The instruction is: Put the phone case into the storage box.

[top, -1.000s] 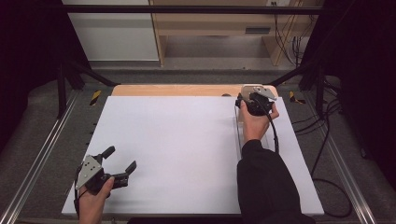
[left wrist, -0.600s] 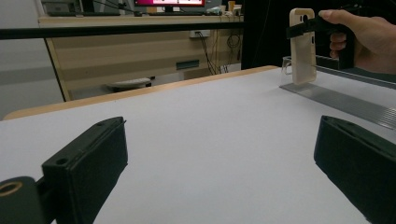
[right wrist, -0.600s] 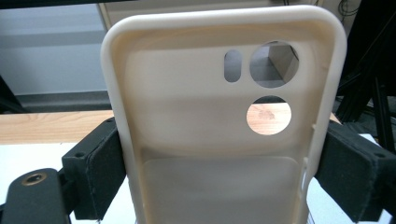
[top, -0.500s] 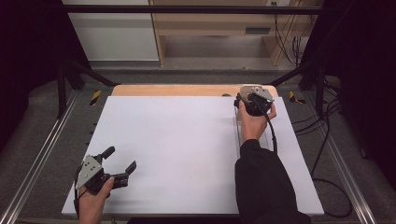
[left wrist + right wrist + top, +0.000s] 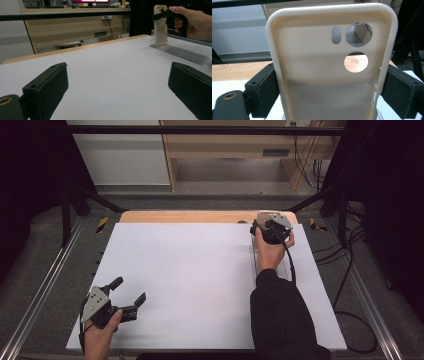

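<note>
Left gripper [image 5: 129, 296] idle near tabletop [image 5: 190, 280] front-left corner, jaws wide apart, kept clear. Right gripper [image 5: 265, 227] at far right, clamped across phone case [image 5: 332, 67] edges, held upright above clear stand [image 5: 160, 37], likely for slotting in.

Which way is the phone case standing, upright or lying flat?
Upright: the phone case stands on end, clamped between the right gripper jaws.

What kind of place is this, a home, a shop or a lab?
Most likely a lab or workshop set up for recording. A white board lies inside a metal rail frame, cables trail over the grey floor, and a wooden bench behind carries a monitor. The right gripper holds a cream phone case.
</note>
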Action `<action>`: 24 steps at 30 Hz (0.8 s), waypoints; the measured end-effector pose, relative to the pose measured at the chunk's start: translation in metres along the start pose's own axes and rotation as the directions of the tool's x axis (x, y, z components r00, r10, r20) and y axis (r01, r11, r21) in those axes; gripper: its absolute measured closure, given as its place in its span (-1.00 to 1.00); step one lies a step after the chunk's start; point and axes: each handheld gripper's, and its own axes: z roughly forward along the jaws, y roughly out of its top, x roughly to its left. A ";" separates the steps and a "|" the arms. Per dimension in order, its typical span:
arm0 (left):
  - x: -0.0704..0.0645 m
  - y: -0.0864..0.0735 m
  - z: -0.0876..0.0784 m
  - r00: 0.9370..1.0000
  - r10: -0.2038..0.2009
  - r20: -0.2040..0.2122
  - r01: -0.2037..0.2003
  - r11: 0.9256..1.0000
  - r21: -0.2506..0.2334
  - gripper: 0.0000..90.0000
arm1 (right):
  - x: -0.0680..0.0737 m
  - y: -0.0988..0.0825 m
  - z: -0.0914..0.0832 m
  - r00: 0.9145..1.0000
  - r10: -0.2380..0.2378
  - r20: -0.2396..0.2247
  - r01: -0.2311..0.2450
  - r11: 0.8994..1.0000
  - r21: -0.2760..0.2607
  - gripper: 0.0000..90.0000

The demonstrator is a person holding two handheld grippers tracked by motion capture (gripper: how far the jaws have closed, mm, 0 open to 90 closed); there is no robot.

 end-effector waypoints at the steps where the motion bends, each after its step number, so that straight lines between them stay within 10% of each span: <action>1: 0.000 0.000 0.000 1.000 0.000 0.000 0.000 1.000 0.000 -0.95 | 0.000 0.000 0.000 1.000 -0.001 0.001 0.001 1.000 -0.002 -0.75; 24: -0.001 0.000 0.000 1.000 0.005 0.000 -0.005 1.000 0.001 -0.95 | 0.002 -0.003 0.002 1.000 -0.025 -0.002 0.025 1.000 0.018 -0.75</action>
